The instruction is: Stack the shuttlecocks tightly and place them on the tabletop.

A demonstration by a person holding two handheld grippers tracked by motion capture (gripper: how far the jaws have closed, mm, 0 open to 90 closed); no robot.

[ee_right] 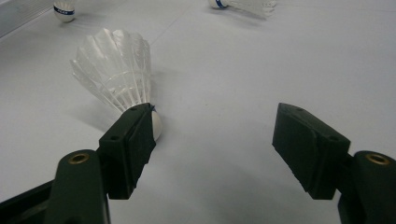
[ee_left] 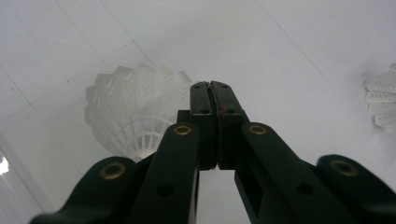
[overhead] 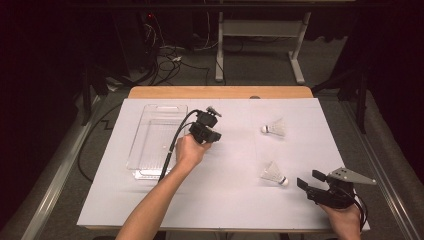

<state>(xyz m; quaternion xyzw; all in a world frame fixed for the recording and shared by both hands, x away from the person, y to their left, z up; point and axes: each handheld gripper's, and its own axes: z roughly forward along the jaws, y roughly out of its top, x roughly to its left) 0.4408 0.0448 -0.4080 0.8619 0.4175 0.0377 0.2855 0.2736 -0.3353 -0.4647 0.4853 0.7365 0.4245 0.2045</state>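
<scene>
Your left gripper [overhead: 209,131] sits at centre frame in the high view, held over the right edge of the clear tray [overhead: 145,117], its jaws clenched flat together on nothing. Your right gripper [overhead: 309,181] rests at the lower right, jaws spread wide and released. The nearest shuttlecock [overhead: 272,172] lies on the white table [overhead: 225,200] just left of it; another shuttlecock [overhead: 274,128] lies above, toward the upper right. In the left gripper view a third shuttlecock [ee_left: 135,116] lies behind the closed jaws, possibly inside the tray, though the clear walls are hard to make out.
</scene>
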